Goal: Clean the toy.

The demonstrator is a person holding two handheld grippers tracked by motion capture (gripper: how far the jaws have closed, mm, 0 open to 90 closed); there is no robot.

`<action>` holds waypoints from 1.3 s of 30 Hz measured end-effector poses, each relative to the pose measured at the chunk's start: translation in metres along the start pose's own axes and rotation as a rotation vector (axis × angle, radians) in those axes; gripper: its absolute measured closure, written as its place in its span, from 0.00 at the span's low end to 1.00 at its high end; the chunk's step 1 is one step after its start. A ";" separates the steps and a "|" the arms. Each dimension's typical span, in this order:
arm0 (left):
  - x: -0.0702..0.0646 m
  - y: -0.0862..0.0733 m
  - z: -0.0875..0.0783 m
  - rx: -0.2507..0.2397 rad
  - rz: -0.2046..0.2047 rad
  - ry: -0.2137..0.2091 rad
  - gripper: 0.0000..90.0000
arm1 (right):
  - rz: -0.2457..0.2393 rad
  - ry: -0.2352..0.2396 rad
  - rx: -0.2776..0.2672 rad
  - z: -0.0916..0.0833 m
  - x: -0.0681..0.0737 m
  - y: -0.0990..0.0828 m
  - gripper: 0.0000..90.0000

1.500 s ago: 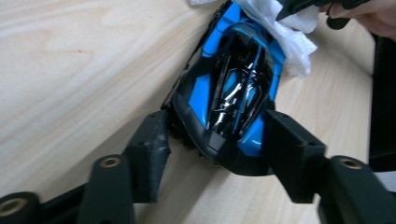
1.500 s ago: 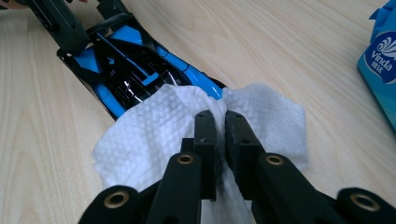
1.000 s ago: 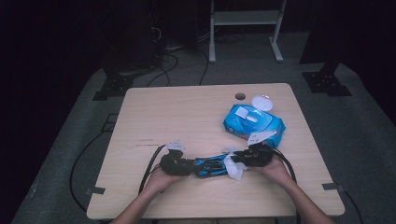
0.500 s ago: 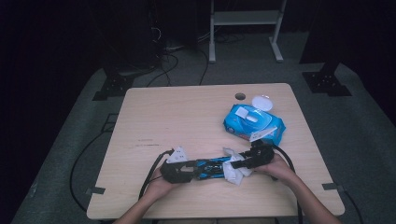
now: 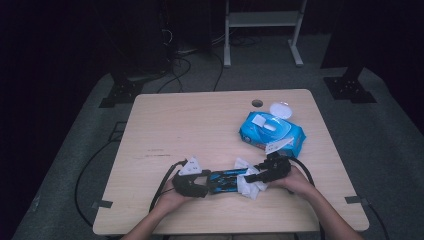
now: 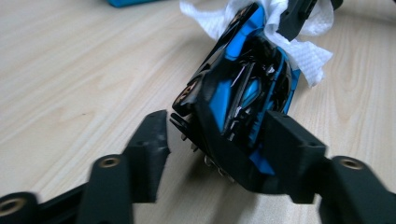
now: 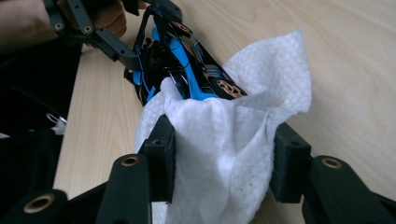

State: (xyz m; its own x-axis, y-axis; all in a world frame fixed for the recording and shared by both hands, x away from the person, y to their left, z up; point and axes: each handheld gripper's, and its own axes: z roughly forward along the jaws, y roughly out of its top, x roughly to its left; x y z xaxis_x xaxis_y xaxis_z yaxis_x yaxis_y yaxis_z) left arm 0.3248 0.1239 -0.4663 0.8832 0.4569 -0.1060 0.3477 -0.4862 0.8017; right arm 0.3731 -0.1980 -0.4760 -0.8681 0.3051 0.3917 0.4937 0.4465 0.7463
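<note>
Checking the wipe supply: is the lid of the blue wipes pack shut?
No, the white lid of the wipes pack stands flipped open.

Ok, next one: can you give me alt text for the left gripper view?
A glossy blue and black toy car lies on a light wooden table between the left gripper's two black jaws: one jaw touches its side, the other stands apart. A white wipe is wrapped over the car's far end, where the other gripper's black jaw reaches in.
</note>
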 end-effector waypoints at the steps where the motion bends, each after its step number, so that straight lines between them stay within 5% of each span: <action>1: 0.002 0.001 0.001 0.004 -0.008 -0.013 0.42 | -0.020 -0.012 -0.001 -0.001 0.002 0.001 0.58; 5: 0.006 0.005 0.008 0.006 0.012 -0.033 0.45 | -0.093 -0.067 -0.030 -0.004 0.008 0.006 0.63; 13: 0.006 0.017 0.018 0.020 0.145 0.161 0.48 | -0.209 -0.297 -0.023 -0.004 0.014 0.020 0.63; 17: 0.006 0.016 0.019 0.014 0.151 0.168 0.50 | -0.211 -0.338 -0.040 -0.004 0.012 0.021 0.61; 24: -0.001 0.011 0.014 -0.022 0.148 0.124 0.53 | -0.191 -0.336 -0.043 -0.013 0.017 0.018 0.58; 36: 0.009 0.016 0.019 -0.048 0.084 0.030 0.44 | -0.151 -0.373 -0.095 -0.034 0.034 0.017 0.84; 39: 0.010 0.015 0.019 -0.053 0.114 0.014 0.57 | -0.163 -0.370 -0.124 -0.032 0.040 0.027 0.87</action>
State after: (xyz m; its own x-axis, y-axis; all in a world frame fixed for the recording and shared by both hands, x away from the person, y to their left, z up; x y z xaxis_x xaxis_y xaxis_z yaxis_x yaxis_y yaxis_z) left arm 0.3444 0.1074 -0.4664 0.9115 0.4113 -0.0041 0.2274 -0.4957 0.8382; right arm 0.3500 -0.2004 -0.4228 -0.8460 0.5298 0.0602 0.3213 0.4164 0.8505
